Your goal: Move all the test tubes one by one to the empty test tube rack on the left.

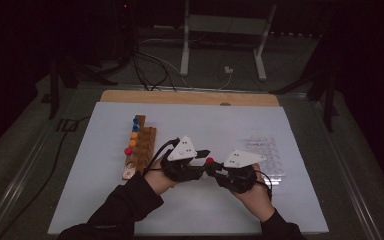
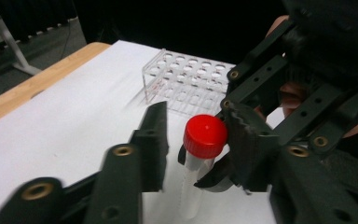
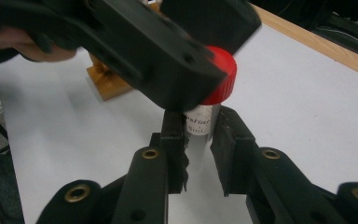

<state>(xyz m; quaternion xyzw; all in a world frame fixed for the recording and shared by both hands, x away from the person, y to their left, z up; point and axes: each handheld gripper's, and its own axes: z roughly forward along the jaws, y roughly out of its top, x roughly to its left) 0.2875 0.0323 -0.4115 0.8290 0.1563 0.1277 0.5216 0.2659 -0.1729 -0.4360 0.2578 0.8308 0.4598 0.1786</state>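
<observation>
High view
Table: a white sheet [image 1: 130, 210] covers most of it, with a wooden strip along the far edge.
Wooden rack [image 1: 141, 146]: near the sheet's left edge, about midway back, holding capped tubes in blue, orange and red.
Clear rack [image 1: 265, 154]: near the sheet's right edge, empty holes in rows.
Left gripper [image 1: 206, 159]: held over the middle of the sheet, jaws pointing right toward the red cap.
Right gripper [image 1: 215, 167]: just right of it, jaws pointing left; the two meet at the cap.
Tube [image 1: 210, 161]: between the two grippers, above the sheet's middle; its red cap is the part that can be made out.

Left gripper view
Left gripper [image 2: 193, 137]: jaws either side of the red cap; the right jaw lies against the cap, the left jaw, blurred, stands just off it.
Tube [image 2: 204, 140]: upright, red cap on top, clear body below.
Right gripper [image 2: 214, 175]: farther off, clamped low on the tube's body.
Clear rack [image 2: 186, 81]: behind, toward the sheet's far edge.

Right gripper view
Right gripper [image 3: 200, 123]: jaws pressed together on the tube's clear body, just under the cap.
Tube [image 3: 203, 119]: upright, printed lettering on the body.
Left gripper [image 3: 214, 51]: over the cap; whether it presses cannot be told here.
Wooden rack [image 3: 107, 81]: behind, at the left.
</observation>
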